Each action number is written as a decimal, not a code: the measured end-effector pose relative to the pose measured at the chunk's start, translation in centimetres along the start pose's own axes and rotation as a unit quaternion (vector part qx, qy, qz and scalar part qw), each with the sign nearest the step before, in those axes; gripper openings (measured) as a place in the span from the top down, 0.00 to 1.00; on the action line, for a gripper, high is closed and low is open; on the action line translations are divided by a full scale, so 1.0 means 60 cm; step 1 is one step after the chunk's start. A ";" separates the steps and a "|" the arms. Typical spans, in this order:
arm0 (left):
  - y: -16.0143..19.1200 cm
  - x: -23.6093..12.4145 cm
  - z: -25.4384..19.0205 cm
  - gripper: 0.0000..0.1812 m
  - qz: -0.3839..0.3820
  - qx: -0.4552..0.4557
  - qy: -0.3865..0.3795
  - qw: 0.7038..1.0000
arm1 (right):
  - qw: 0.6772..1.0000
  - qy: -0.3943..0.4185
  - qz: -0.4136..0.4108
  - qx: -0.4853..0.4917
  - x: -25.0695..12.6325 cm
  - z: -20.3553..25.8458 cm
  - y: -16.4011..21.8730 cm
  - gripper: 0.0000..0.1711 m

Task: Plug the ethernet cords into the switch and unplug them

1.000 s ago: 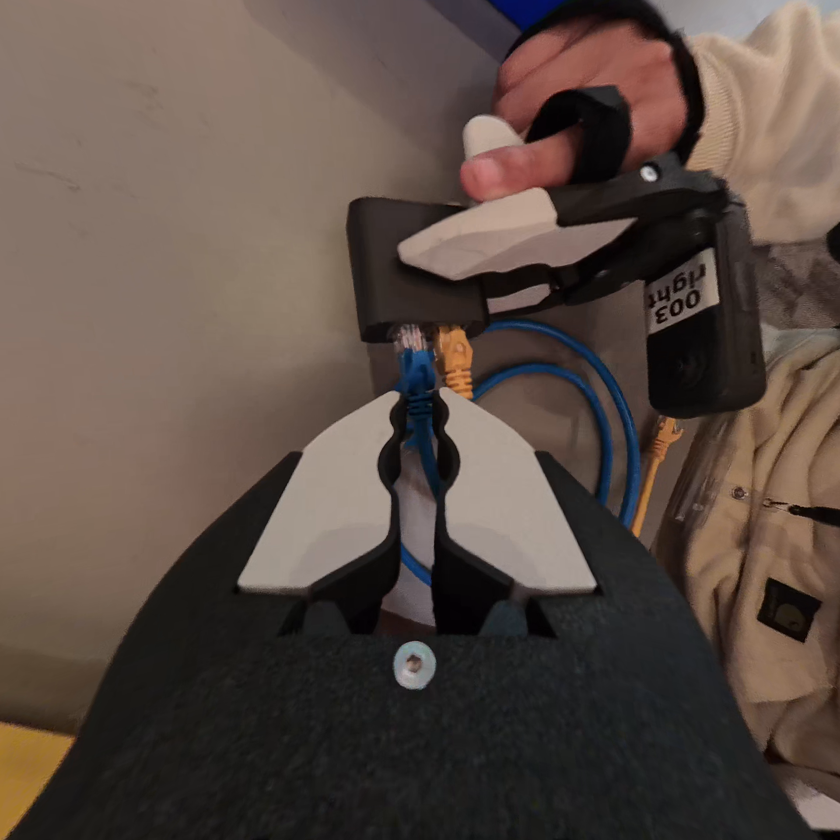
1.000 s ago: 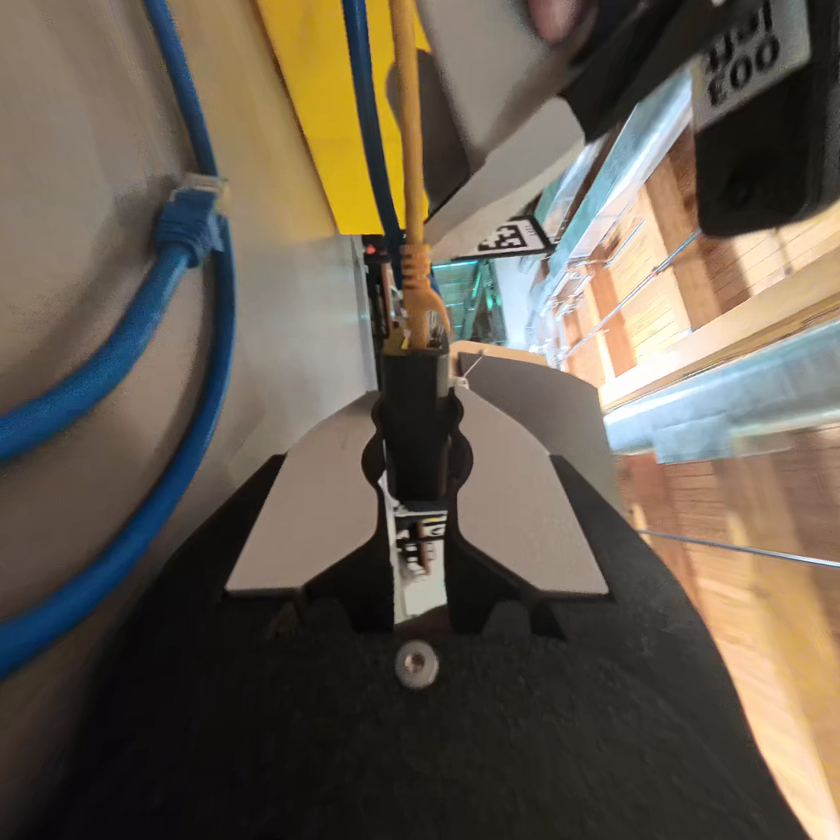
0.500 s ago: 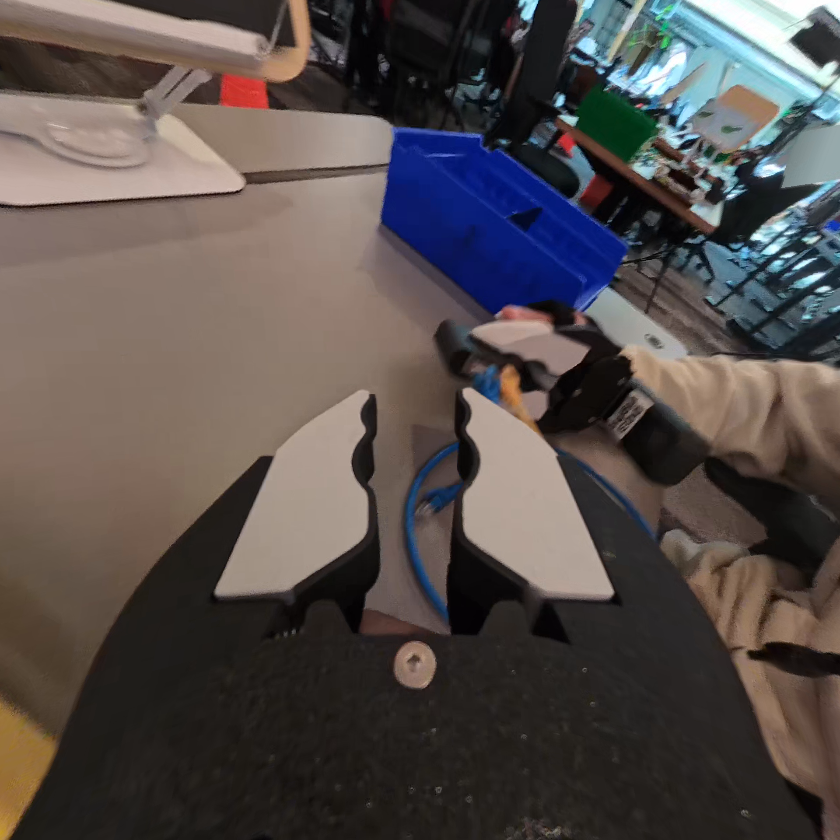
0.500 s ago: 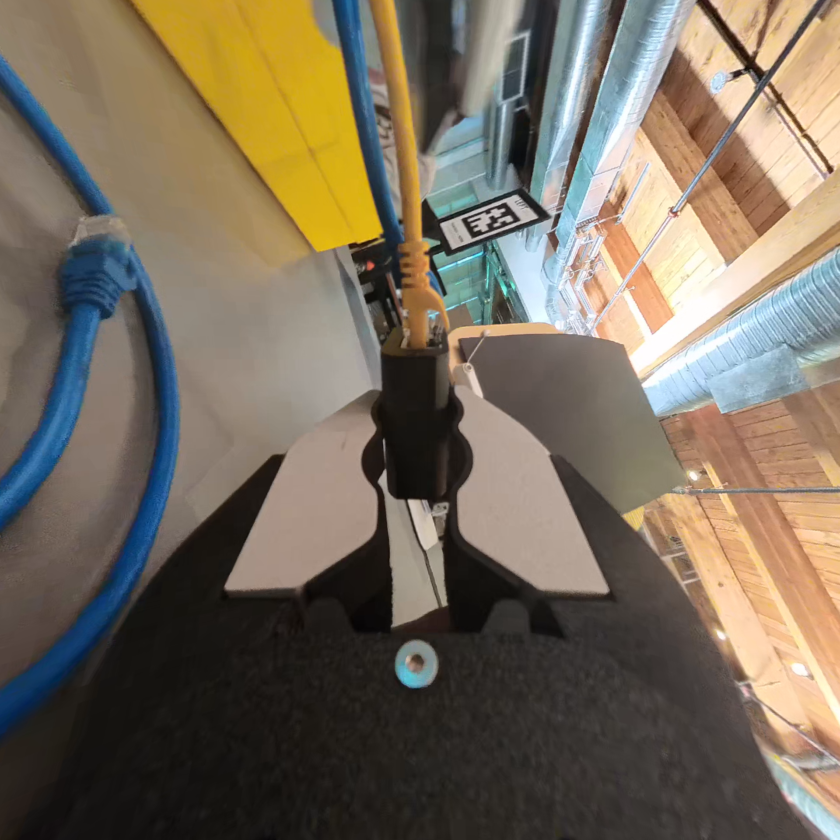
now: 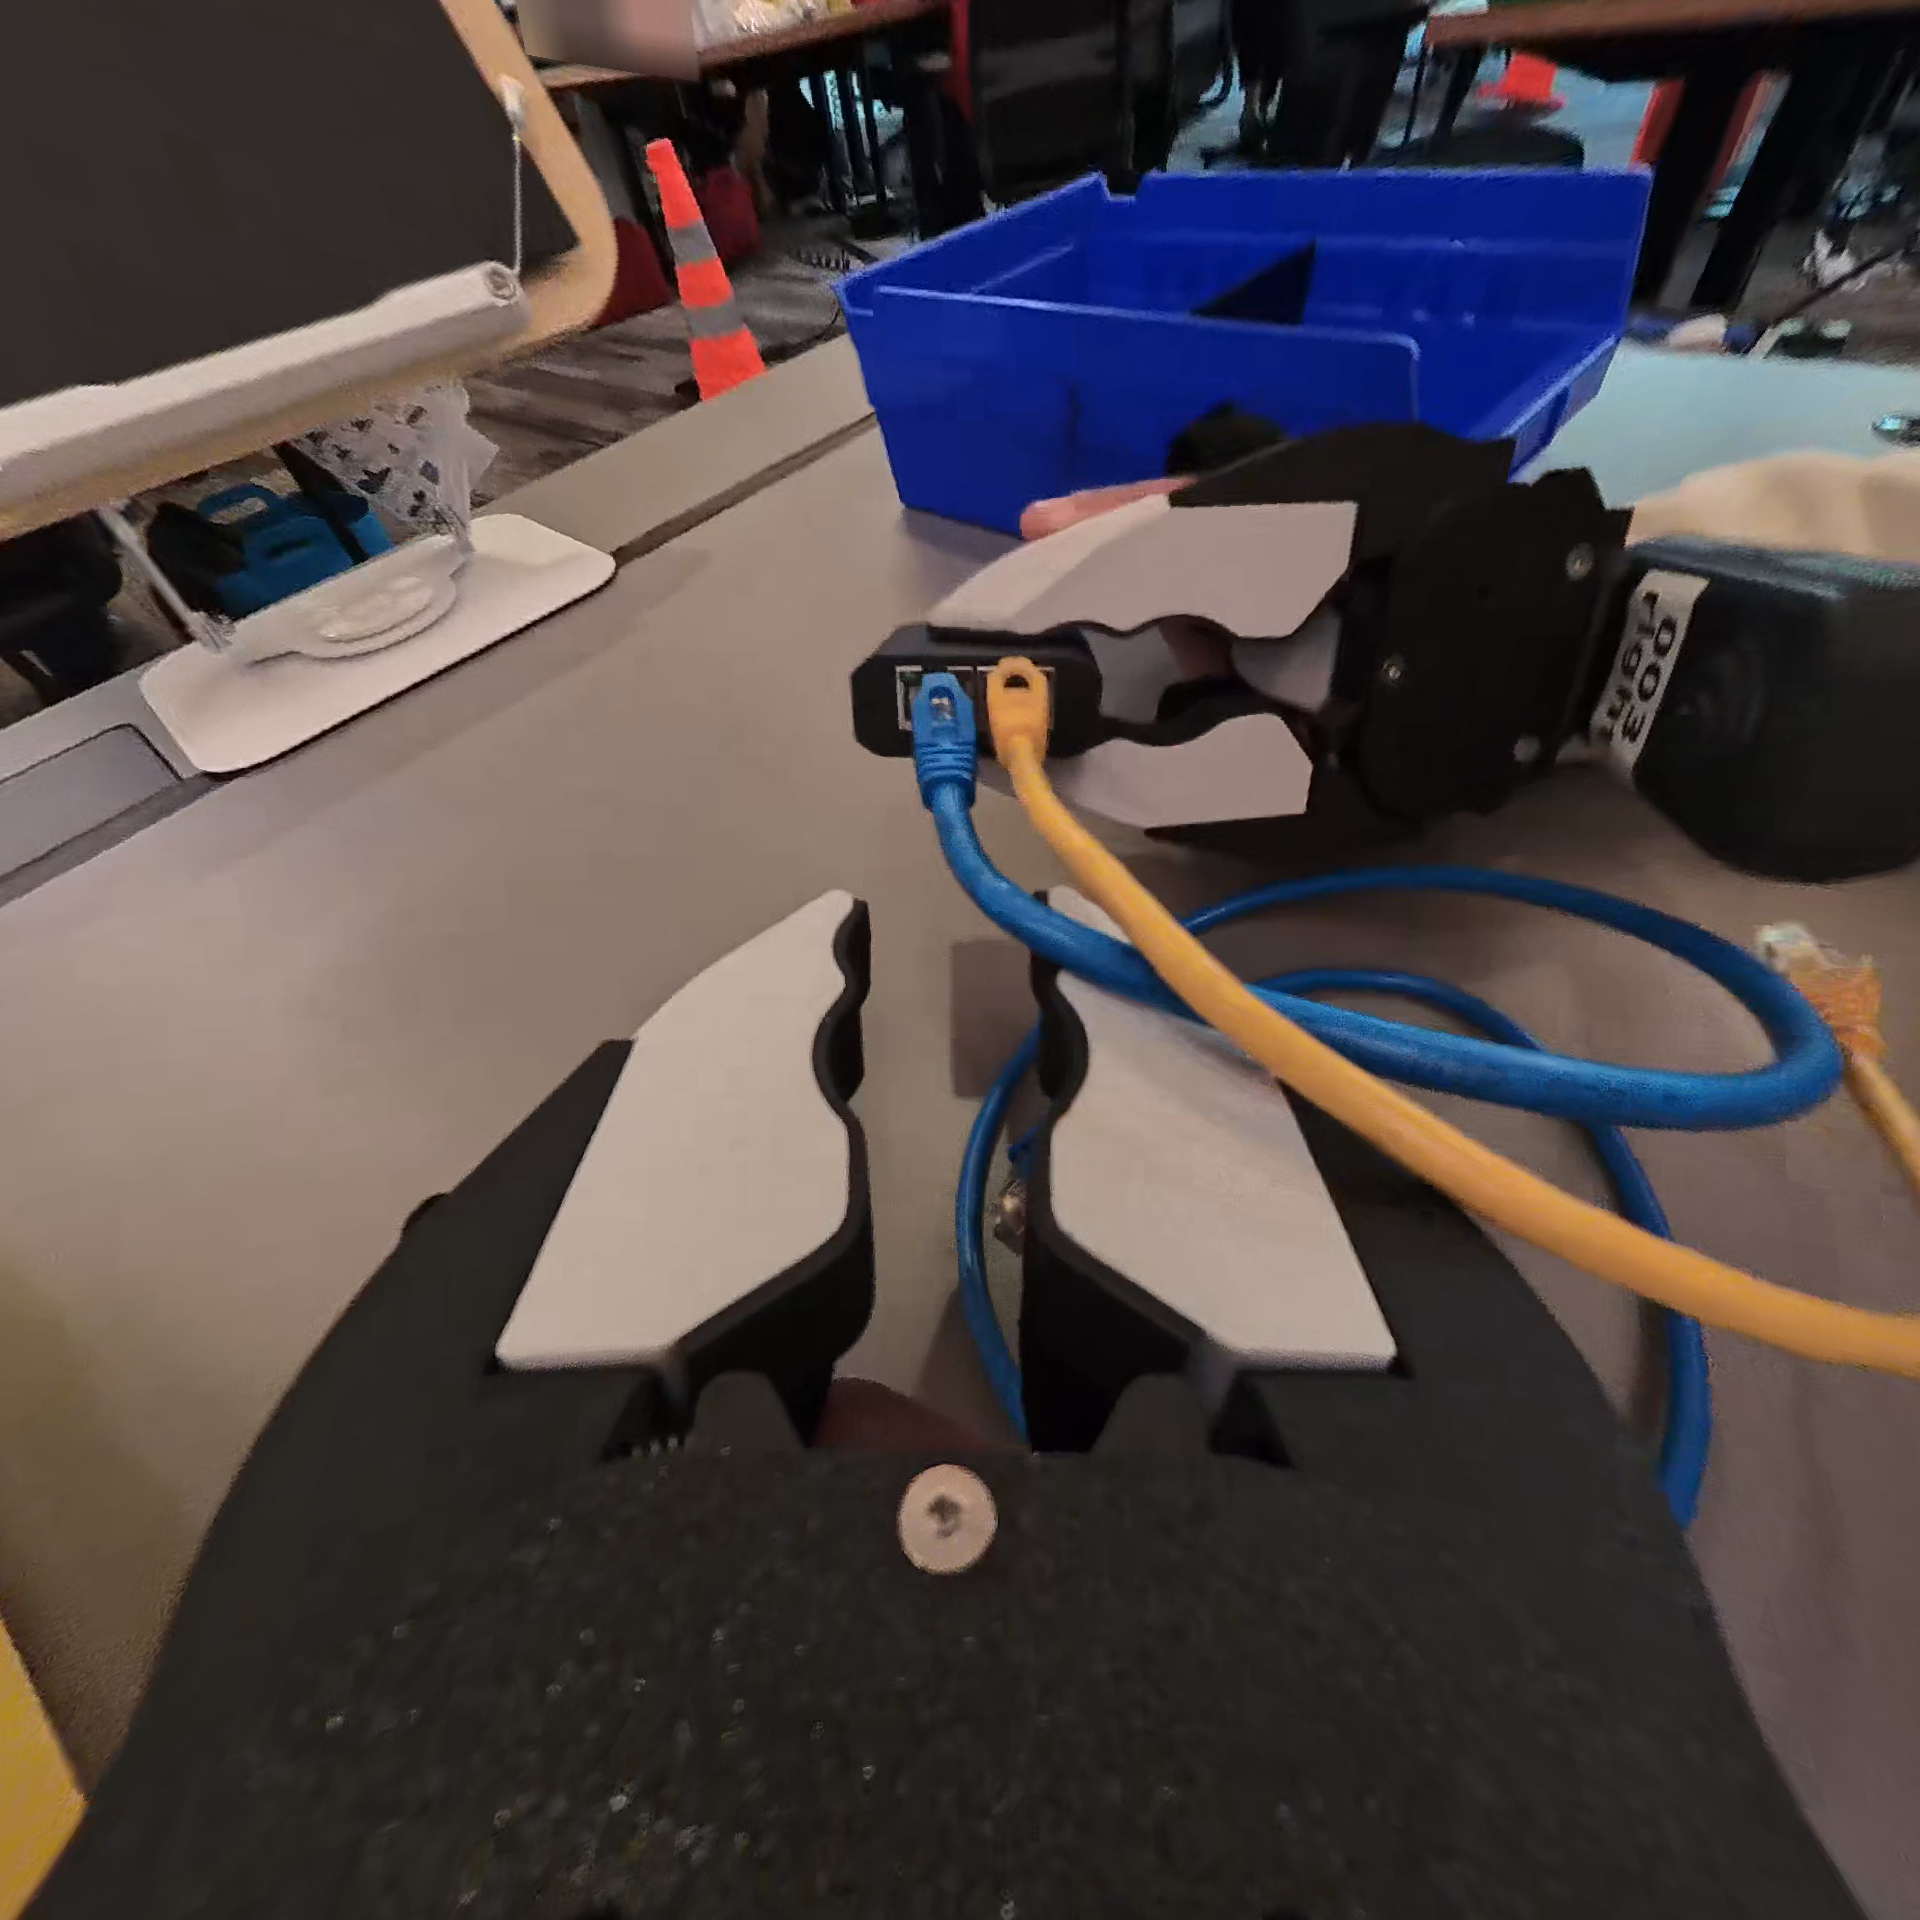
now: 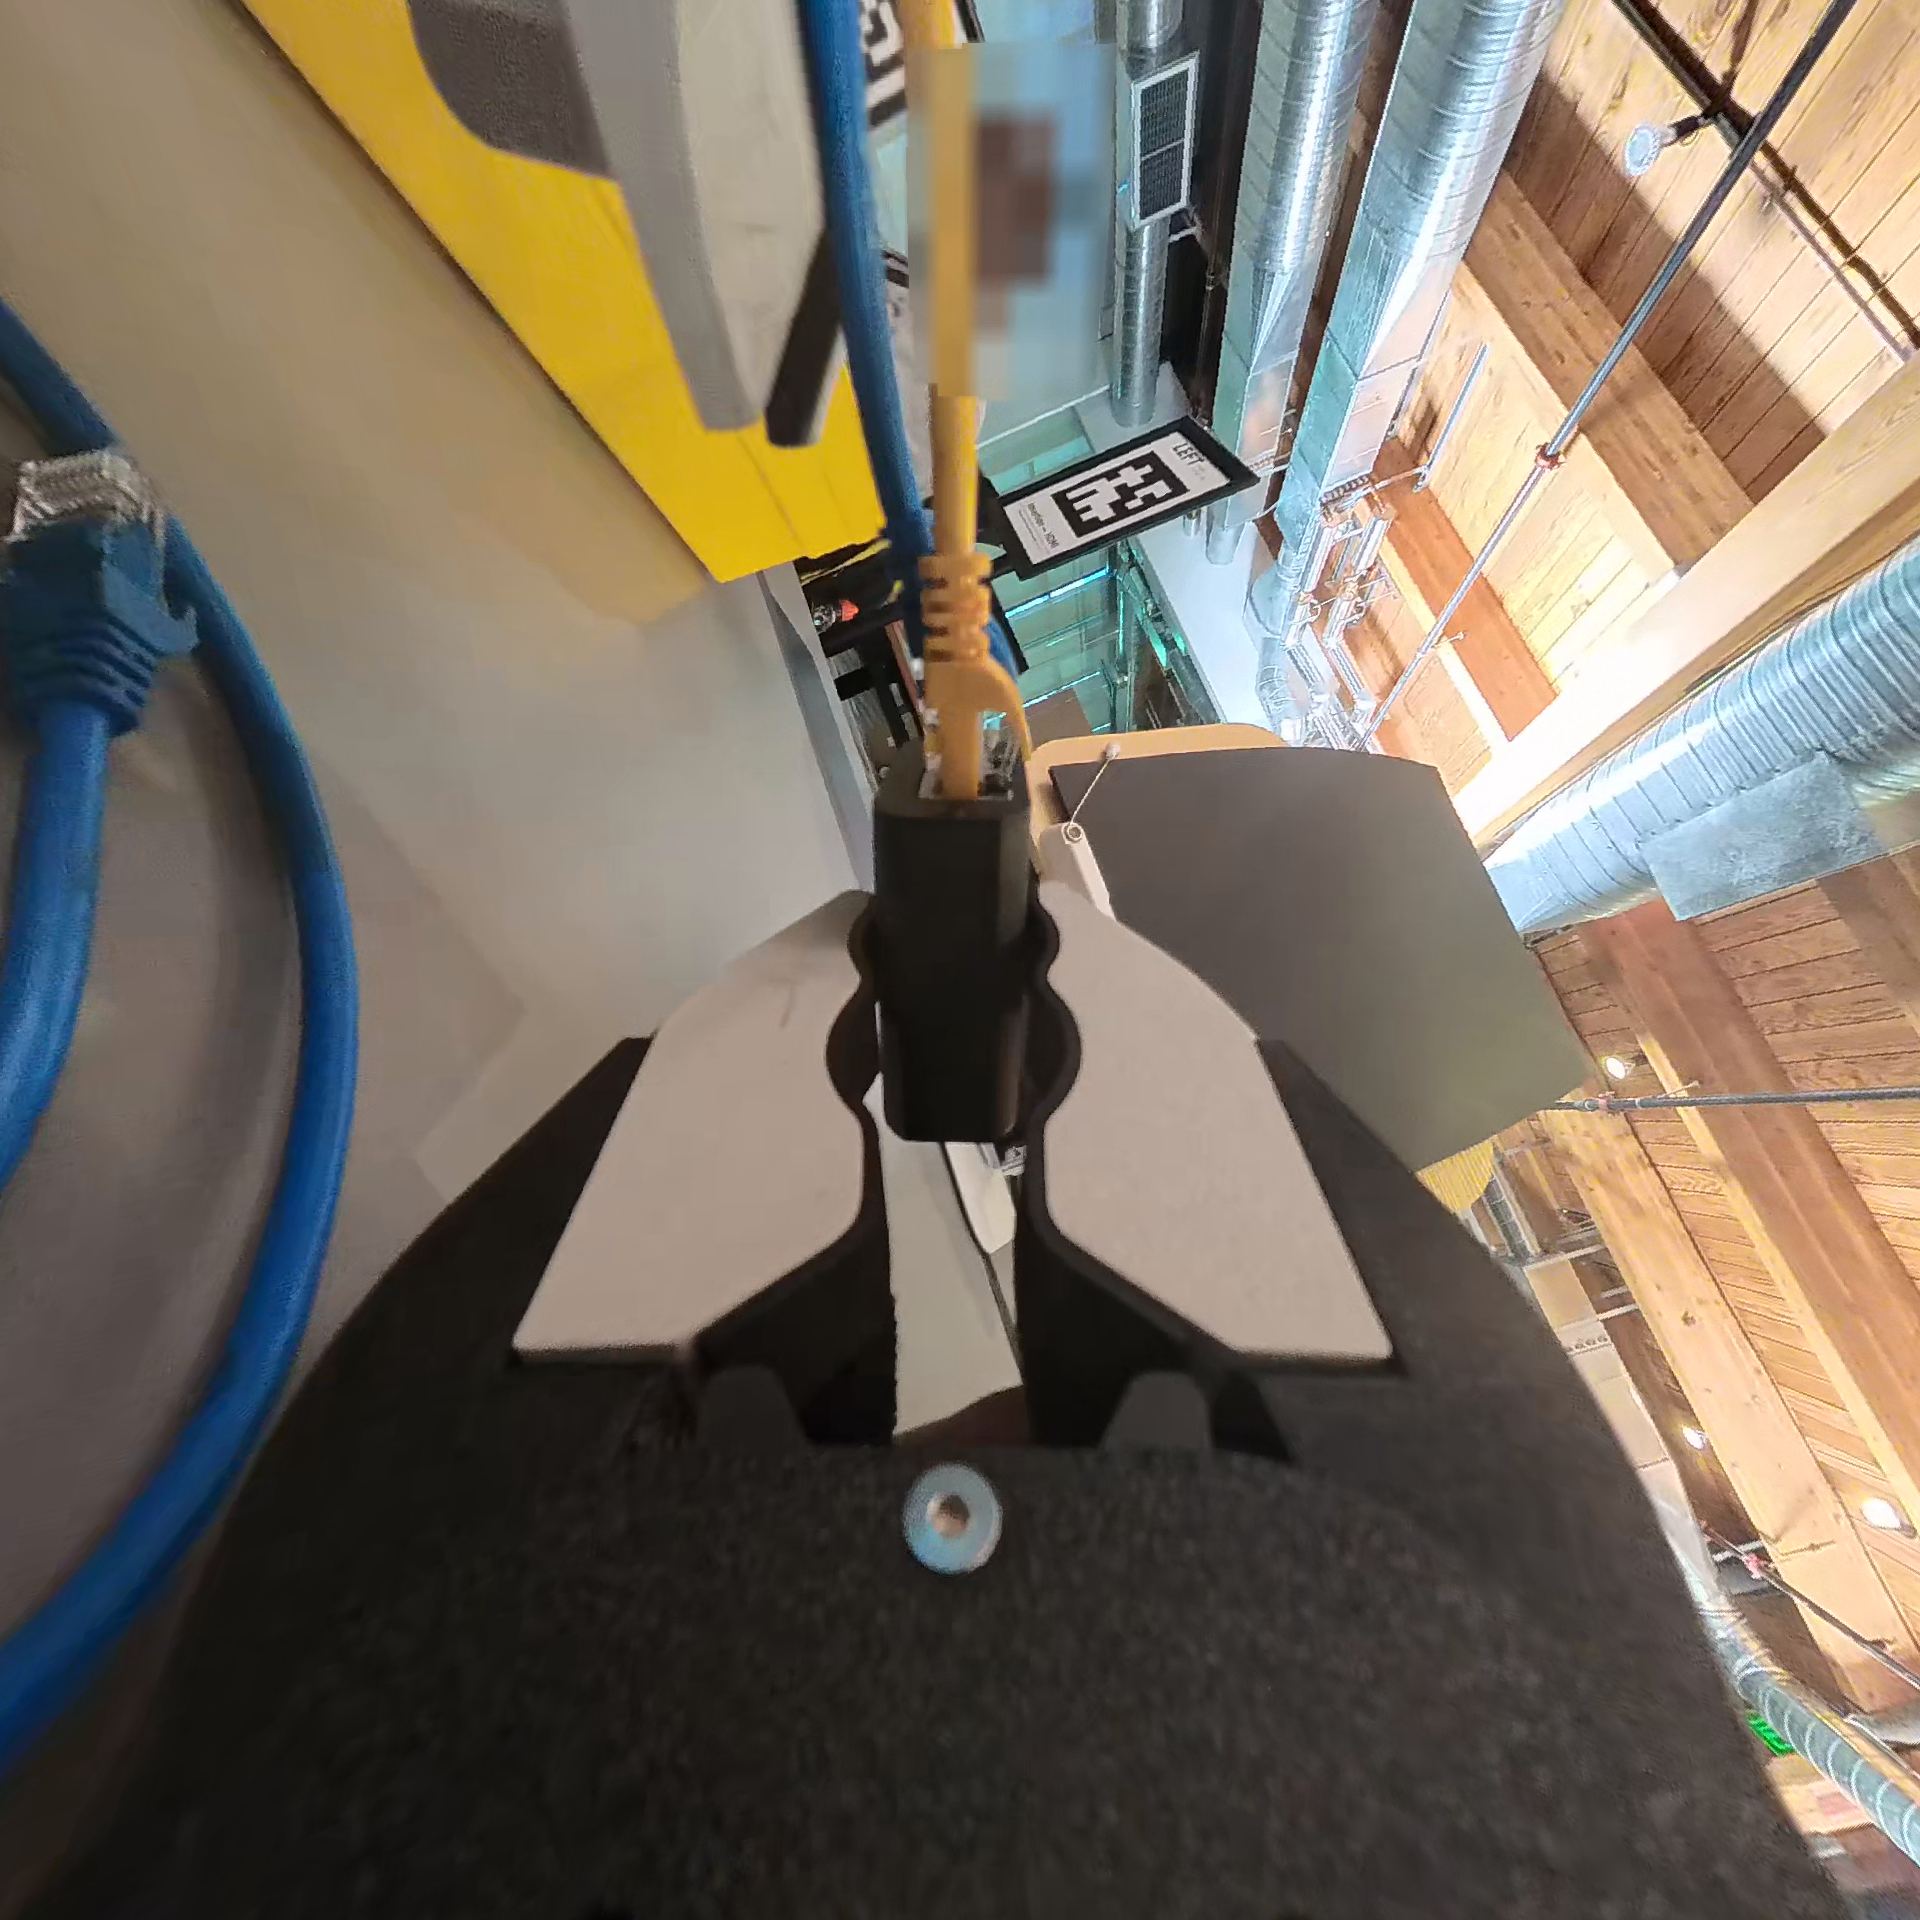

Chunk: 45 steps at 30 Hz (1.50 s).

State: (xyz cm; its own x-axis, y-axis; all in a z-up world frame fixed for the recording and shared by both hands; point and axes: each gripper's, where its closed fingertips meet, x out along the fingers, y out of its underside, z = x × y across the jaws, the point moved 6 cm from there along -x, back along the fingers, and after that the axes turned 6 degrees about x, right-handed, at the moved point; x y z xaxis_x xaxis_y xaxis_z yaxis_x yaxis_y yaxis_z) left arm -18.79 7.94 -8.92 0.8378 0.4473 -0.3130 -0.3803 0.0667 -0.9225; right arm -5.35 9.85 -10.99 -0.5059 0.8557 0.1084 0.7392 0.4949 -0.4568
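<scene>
Your right gripper (image 6: 954,997) pinches the black switch (image 6: 951,966) at frame centre; your left gripper (image 5: 951,1029) hangs spread, lower centre, holding nothing.

A grey table (image 5: 312,987) fronts a cluttered room; overhead, a wooden ceiling (image 6: 1558,520) carries silver ducts (image 6: 1704,769).

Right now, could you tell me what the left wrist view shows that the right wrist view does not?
Left only: the blue plug seated in the switch beside the yellow one, the open left gripper, a blue bin. Right only: a loose blue plug, ceiling ducts. Both: the right gripper clamping the switch, the yellow plug in it.
</scene>
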 end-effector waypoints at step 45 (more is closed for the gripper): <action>-0.008 0.009 -0.019 0.97 -0.019 0.024 0.024 0.999 | 0.992 -0.101 0.056 0.055 0.012 0.038 0.000 0.86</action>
State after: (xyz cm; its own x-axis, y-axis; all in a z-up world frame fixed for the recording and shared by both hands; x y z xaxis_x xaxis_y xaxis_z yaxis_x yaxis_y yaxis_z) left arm -17.68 7.14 -8.92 0.8694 0.3999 -0.2903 -0.3654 0.1249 -0.9224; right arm -6.71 10.12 -12.94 -0.5102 0.8512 -0.1234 0.7488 0.3690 -0.5506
